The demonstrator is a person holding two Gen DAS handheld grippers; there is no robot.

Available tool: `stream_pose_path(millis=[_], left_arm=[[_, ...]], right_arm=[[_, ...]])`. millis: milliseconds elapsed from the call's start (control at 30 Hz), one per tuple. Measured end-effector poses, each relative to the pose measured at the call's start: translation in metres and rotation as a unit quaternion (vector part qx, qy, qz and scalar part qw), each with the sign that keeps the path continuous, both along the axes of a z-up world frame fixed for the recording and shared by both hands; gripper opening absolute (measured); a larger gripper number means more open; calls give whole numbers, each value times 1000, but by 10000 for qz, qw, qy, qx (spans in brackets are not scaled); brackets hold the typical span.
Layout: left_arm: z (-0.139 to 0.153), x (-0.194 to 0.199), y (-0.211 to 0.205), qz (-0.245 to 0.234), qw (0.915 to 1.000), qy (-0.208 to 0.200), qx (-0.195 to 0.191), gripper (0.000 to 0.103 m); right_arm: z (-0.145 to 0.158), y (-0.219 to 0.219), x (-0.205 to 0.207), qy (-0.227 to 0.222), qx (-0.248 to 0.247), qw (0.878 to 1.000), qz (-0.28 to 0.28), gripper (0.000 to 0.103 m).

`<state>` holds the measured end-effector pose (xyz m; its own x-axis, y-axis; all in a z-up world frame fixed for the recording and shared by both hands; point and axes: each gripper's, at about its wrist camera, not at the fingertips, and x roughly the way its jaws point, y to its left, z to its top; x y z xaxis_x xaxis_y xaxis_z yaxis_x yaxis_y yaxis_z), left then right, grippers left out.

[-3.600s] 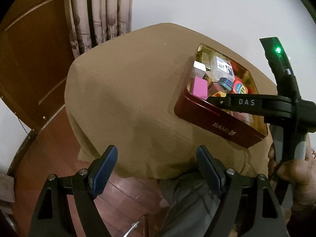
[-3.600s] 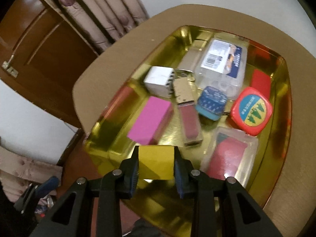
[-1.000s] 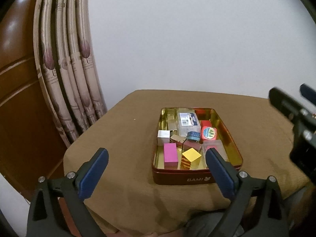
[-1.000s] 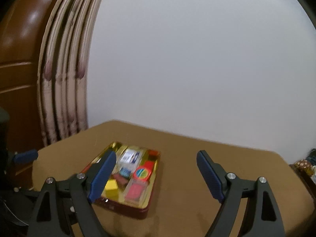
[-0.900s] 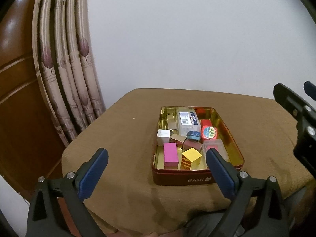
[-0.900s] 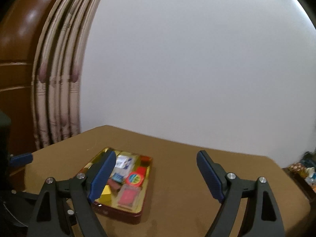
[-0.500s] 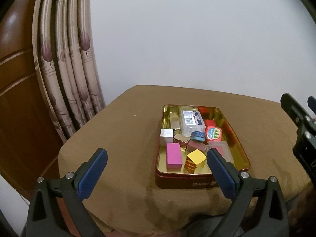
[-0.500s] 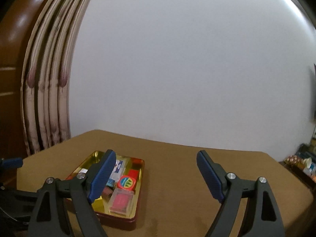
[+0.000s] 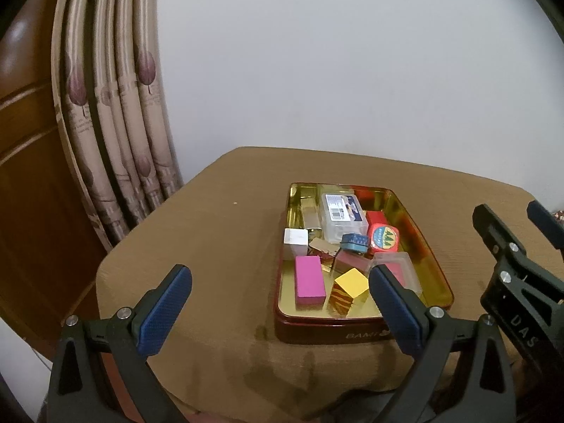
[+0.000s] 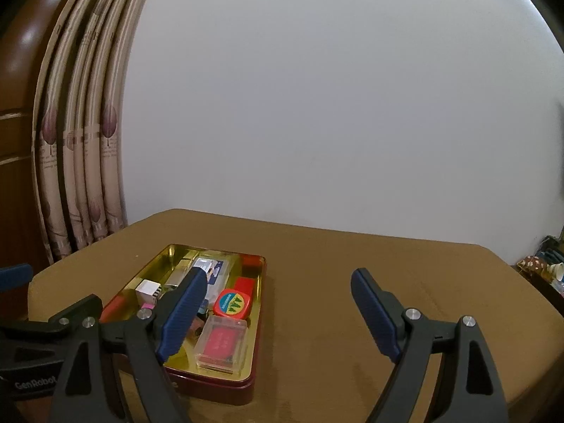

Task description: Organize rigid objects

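Note:
A red tin with a gold inside (image 9: pixel 352 331) sits on the brown-clothed table, also in the right wrist view (image 10: pixel 253 338). It holds a yellow block (image 9: pixel 352 283), a pink block (image 9: pixel 309 281), a white cube (image 9: pixel 295 241), a clear box with a label (image 9: pixel 342 215), a round red tape measure (image 9: pixel 384 237) (image 10: pixel 232 304), a clear case with a red insert (image 10: pixel 221 344) and other small items. My left gripper (image 9: pixel 278 298) is open and empty, held back from the tin's near edge. My right gripper (image 10: pixel 278 303) is open and empty, raised to the right of the tin.
The table (image 10: pixel 370 282) is covered in brown cloth. A patterned curtain (image 9: pixel 116 123) and a wooden door (image 9: pixel 28 176) stand at the left. A white wall lies behind. Clutter (image 10: pixel 546 268) shows at the far right.
The right gripper let go of the yellow block, which now lies in the tin. Both grippers drew back and up from the tin; the right one swung to the right.

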<state>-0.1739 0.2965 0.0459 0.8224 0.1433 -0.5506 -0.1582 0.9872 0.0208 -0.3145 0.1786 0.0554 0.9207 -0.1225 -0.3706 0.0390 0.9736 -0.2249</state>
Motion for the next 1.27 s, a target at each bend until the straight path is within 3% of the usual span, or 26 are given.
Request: stream_pose_path(millis=[233, 500, 667, 800, 1267], left_arm=[[-3, 4, 9, 60, 9999, 50, -115, 100], [-1, 5, 9, 263, 9993, -155, 204, 102], [-2, 9, 14, 253, 9995, -191, 2, 102], [-1, 8, 13, 255, 9993, -254, 102, 102], [-3, 9, 18, 144, 9998, -36, -157, 102]], right_arm=[[-7, 3, 8, 113, -27, 9999, 86, 86], [-15, 7, 13, 251, -48, 9996, 157, 86], [-18, 7, 17, 313, 18, 9994, 171, 86], [-21, 6, 21, 353, 64, 9992, 150, 86], [-21, 6, 25, 390, 152, 9990, 165, 86]])
